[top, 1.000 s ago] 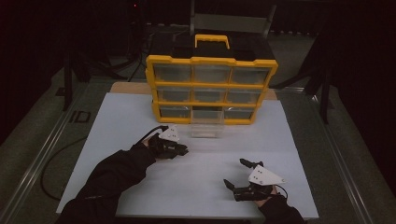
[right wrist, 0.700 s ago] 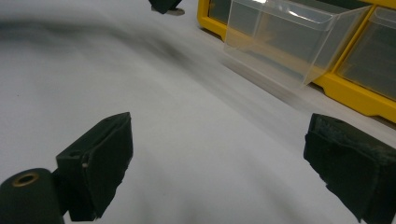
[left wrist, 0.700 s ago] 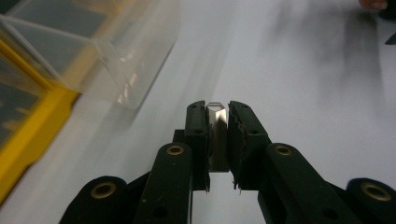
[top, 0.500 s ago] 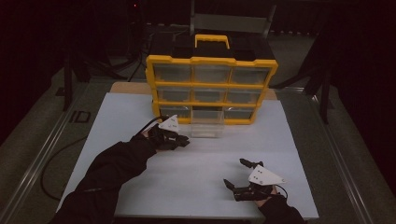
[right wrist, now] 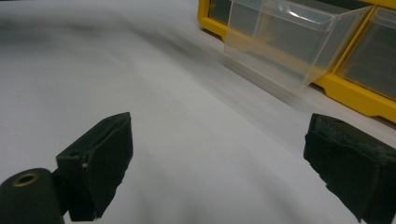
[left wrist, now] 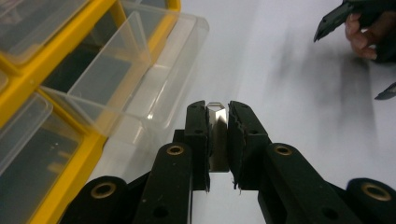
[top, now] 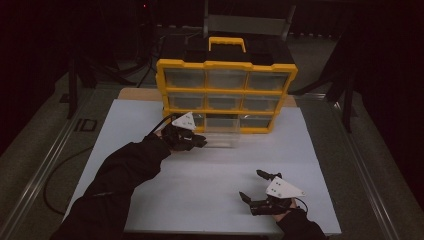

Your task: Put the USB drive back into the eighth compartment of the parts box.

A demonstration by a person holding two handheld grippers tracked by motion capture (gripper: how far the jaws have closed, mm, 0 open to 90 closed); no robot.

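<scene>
A yellow organizer (top: 227,65) with clear drawers stands at the back of the white table (top: 210,175). Its bottom middle drawer (top: 223,136) is pulled out. My left gripper (top: 202,141) hovers at that drawer's left front corner. In the left gripper view it (left wrist: 217,109) is shut on a small shiny metal piece (left wrist: 217,137), with the open drawer (left wrist: 140,79) just to the left. My right gripper (top: 251,185) rests open near the table's front right. Nothing lies between its pads (right wrist: 108,156), and the drawer (right wrist: 289,42) is farther off.
The organizer's yellow frame (right wrist: 355,95) and shut drawers (left wrist: 28,23) fill the back. A black carrying handle (top: 226,42) tops it. Metal rails (top: 45,165) run along the table's sides. The person's other hand and its gripper (left wrist: 359,28) appear in the left gripper view.
My left gripper has moved away from the person and slightly right, up to the pulled-out drawer. The right gripper has stayed where it was.
</scene>
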